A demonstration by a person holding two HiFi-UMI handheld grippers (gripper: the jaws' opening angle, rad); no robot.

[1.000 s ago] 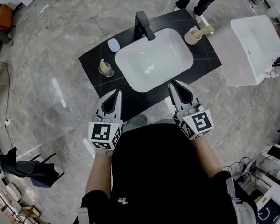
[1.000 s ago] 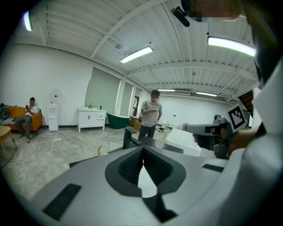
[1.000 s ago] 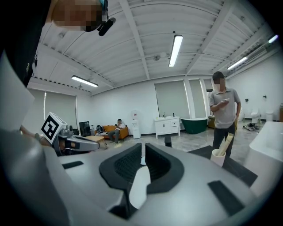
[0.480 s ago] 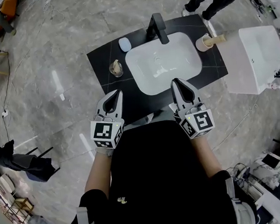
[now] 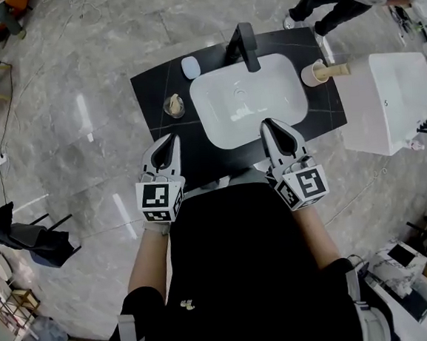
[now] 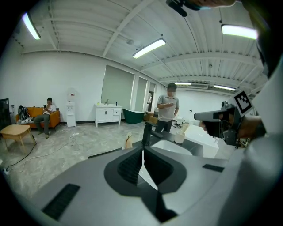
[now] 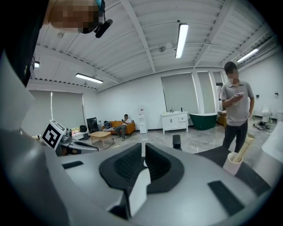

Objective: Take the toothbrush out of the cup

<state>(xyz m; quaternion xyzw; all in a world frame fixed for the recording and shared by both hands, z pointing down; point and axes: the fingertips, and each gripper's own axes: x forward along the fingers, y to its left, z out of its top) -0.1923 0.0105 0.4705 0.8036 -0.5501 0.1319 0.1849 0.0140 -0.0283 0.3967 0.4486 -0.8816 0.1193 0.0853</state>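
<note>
- My left tongs point(image 5: 170, 138) are closed and empty, tilted slightly down toward the worktop's point(image 5: 151, 97) near edge.
- My right tongs point(image 5: 269, 124) match them, jaws together and holding nothing.
- The toothbrush point(image 5: 336, 68) leans in the cup point(image 5: 312, 75), well ahead and right of the right tongs.

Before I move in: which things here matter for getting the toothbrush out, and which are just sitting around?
For the job:
- cup, far right of the counter
- toothbrush, sticking out of it
- right gripper, fingers shut, empty
- left gripper, fingers shut, empty

Lying about:
- glass
- pale oval thing
- faucet
- sink
</note>
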